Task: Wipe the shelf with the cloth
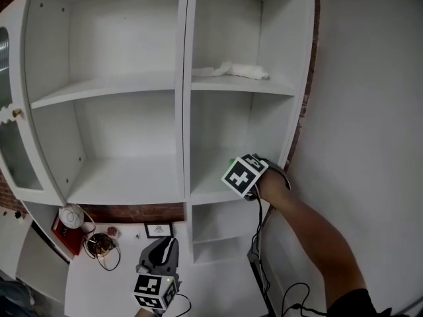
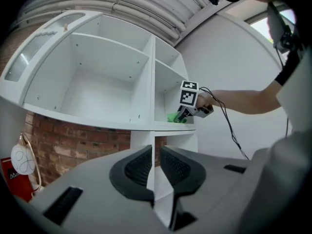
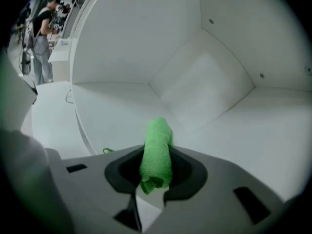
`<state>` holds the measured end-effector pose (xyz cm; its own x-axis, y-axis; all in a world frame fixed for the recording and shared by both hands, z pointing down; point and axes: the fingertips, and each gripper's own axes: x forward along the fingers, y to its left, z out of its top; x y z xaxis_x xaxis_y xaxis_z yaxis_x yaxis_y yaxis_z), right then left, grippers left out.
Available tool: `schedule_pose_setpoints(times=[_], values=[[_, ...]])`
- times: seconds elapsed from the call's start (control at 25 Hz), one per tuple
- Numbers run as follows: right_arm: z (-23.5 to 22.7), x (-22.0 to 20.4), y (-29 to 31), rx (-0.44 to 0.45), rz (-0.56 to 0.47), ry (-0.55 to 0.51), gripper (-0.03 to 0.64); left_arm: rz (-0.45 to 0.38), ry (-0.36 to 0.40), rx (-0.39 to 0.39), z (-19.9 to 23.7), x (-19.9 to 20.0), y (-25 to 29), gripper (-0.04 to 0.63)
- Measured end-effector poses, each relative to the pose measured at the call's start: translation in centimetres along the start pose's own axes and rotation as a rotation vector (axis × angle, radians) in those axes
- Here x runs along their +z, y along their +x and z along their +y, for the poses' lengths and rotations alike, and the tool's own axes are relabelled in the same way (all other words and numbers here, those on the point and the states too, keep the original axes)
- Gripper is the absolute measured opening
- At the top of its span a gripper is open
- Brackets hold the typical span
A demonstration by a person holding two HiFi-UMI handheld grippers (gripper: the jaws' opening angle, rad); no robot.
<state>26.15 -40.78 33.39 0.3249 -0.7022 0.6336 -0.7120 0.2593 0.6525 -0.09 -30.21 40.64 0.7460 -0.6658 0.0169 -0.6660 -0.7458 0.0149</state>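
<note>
At the far left a glass-paned door [image 1: 12, 117] hangs open beside the white shelf unit [image 1: 119, 84]. Under it, in front of a strip of brick wall [image 1: 132, 212], lie a white round object [image 1: 71, 215], a red box [image 1: 61, 235] and a small framed picture [image 1: 158, 230]. The left gripper [image 1: 166, 243] is held low and well clear of the shelves, pointing up at them. Its own view shows the jaws drawn together with only a thin slit between the pads and nothing in it. The two left compartments are bare, and an upright divider [image 1: 187, 111] splits them from the narrower right column. On the upper right board a crumpled white rag [image 1: 232, 70] lies near the front edge, apart from everything else. One level down, the right gripper [image 3: 156, 164] reaches into the right compartment, close to its front and just beside the right side panel. Its jaws are pinched on a rolled green cloth [image 3: 157, 147], which sticks out ahead of the pads toward the back corner. From the left gripper view the cloth seems to rest on the front part of that board – actual contact is not sure. The person's bare forearm [image 1: 310, 233] runs down to the right from the marker cube, a black cable [image 1: 259, 224] drops from the gripper, and a plain white wall [image 1: 370, 111] fills the right side.
</note>
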Motion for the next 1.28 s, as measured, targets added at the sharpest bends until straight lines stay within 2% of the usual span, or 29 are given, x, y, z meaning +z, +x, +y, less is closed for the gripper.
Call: schedule_pose_setpoints(times=[0.24,0.32,0.44,0.6,0.72,0.8,0.92,1.0,1.16,1.28], values=[[-1.0,-3.3,-0.9,-0.227,0.176,-0.200,0.091,-0.028,0.008,-0.081,-0.7,0.6,1.6,0.049],[-1.1,-4.1,-1.2,-0.271,0.207,-0.241,0.091,-0.036,0.007,-0.101,-1.0,0.6,1.9,0.049],[-1.2,-4.7,-1.5,-0.290,0.214,-0.259,0.091,-0.031,0.002,-0.125,-1.3,0.3,2.1,0.049],[-1.6,-4.6,-2.2,-0.294,0.144,-0.229,0.092,-0.022,-0.008,-0.134,-1.5,-0.1,2.2,0.049],[-2.5,-2.8,-4.3,-0.294,-0.031,-0.126,0.094,-0.013,-0.019,-0.116,-1.1,-0.6,2.1,0.049],[-2.4,-0.5,-6.3,-0.208,-0.210,0.000,0.095,-0.004,-0.031,-0.097,-0.9,-1.0,2.0,0.049],[-0.6,3.4,-8.9,0.058,-0.479,0.212,0.095,0.023,-0.049,-0.073,-0.9,-1.6,1.4,0.049],[1.2,5.3,-9.9,0.236,-0.584,0.326,0.095,0.032,-0.053,-0.045,-0.8,-1.8,1.0,0.049],[5.1,7.6,-9.3,0.471,-0.627,0.433,0.095,0.010,-0.033,0.050,0.5,-1.5,-0.5,0.049],[8.0,8.5,-7.8,0.569,-0.608,0.451,0.095,0.016,-0.030,0.117,1.3,-1.6,-1.9,0.049]])
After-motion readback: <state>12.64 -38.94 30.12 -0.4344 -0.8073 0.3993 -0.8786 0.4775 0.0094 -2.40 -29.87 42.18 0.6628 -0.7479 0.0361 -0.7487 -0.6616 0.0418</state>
